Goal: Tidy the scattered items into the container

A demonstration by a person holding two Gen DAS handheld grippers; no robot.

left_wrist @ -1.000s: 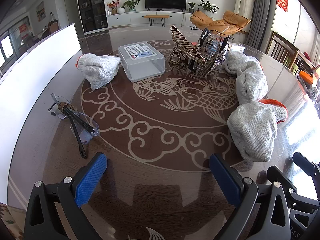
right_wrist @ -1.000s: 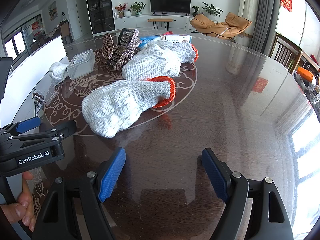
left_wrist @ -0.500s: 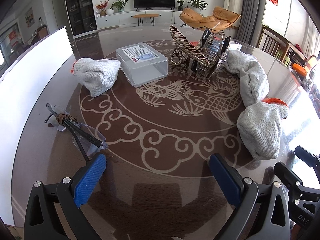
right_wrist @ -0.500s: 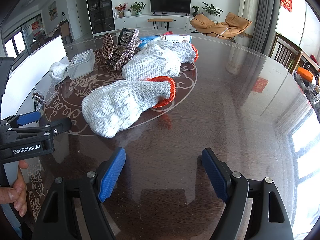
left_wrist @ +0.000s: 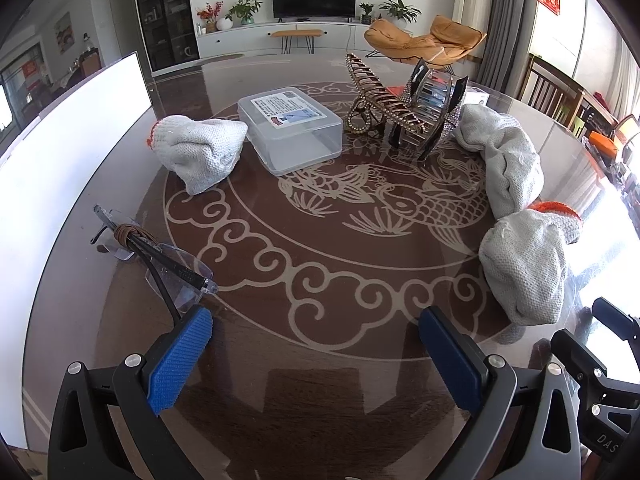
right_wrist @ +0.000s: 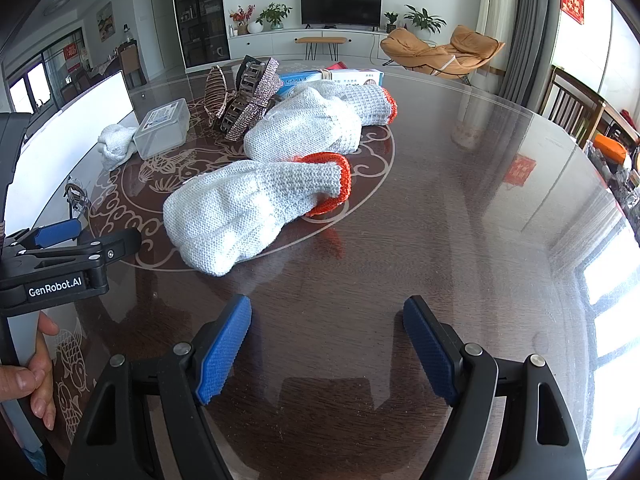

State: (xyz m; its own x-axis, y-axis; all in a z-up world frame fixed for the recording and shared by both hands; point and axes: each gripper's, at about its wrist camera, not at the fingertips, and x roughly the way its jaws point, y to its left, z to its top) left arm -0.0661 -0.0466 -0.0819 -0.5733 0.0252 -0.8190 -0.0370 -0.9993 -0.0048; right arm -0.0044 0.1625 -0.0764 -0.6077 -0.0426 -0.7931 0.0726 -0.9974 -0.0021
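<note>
Left gripper: its two blue fingers are wide apart and hold nothing. It hangs over the near edge of the table.
Right gripper: its blue fingers are wide apart too, with nothing between them. Only bare table lies under it.
Table: round, dark brown, shiny, with pale swirls and a fish drawn on it.
Box: a clear plastic box with a lid and a paper label on top. It sits far back on the table, a bit left of the middle.
Left glove: a white knit glove, bunched up, just beside the box on its left.
Near glove: white with an orange cuff, in front of the right gripper and to its left.
Far glove: lies just behind the near glove, close to the hair clips.
Hair clips: two big sparkly clips, standing right of the box.
Glasses: clear glasses with dark arms, lying just ahead of the left gripper's left finger.
Hand: fingers wrap the left gripper's handle.
</note>
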